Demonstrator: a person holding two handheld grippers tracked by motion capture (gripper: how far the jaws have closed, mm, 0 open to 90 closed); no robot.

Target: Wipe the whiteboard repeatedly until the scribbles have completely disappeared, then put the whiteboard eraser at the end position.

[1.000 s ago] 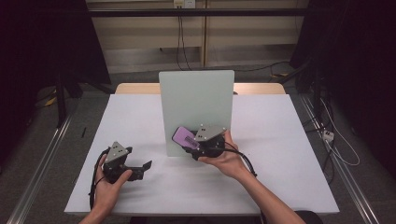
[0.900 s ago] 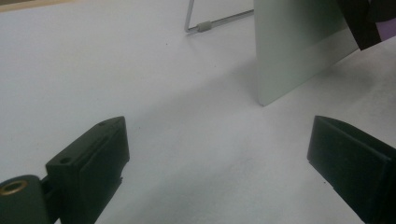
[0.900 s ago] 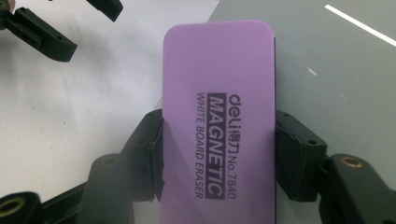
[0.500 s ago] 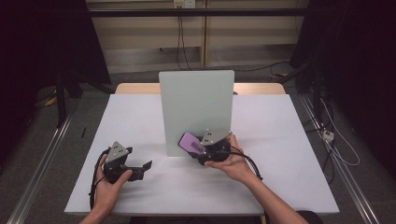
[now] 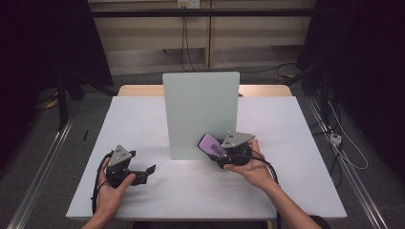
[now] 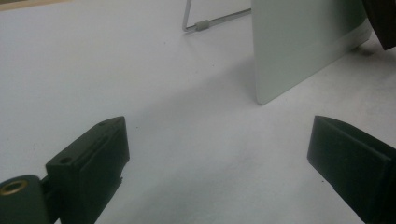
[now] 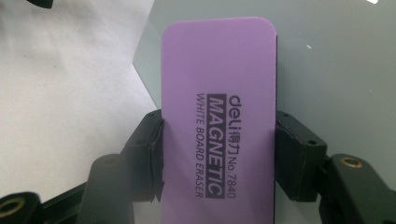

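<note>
A purple magnetic whiteboard eraser (image 7: 218, 121) is clamped between the jaws of my right gripper (image 5: 220, 151), which is shut on it. The eraser (image 5: 212, 144) sits low against the front of a pale green upright board (image 5: 200, 112) standing mid-table. In the right gripper view the board (image 7: 327, 60) spreads behind the eraser. My left gripper (image 5: 145, 172) rests on the white table (image 5: 143, 119) at the front left, jaws wide open with nothing between them. In the left gripper view (image 6: 215, 154) the board's lower corner (image 6: 299, 51) stands ahead to the right.
The board leans on a wire stand (image 6: 210, 22) behind it. Cables trail from both grippers toward the table's front edge. Metal rails (image 5: 38, 162) run along the floor on both sides, and a wooden table end (image 5: 138, 89) shows behind.
My right gripper has carried the eraser down and to the right along the board's face, toward its lower edge. The left gripper has stayed put.
</note>
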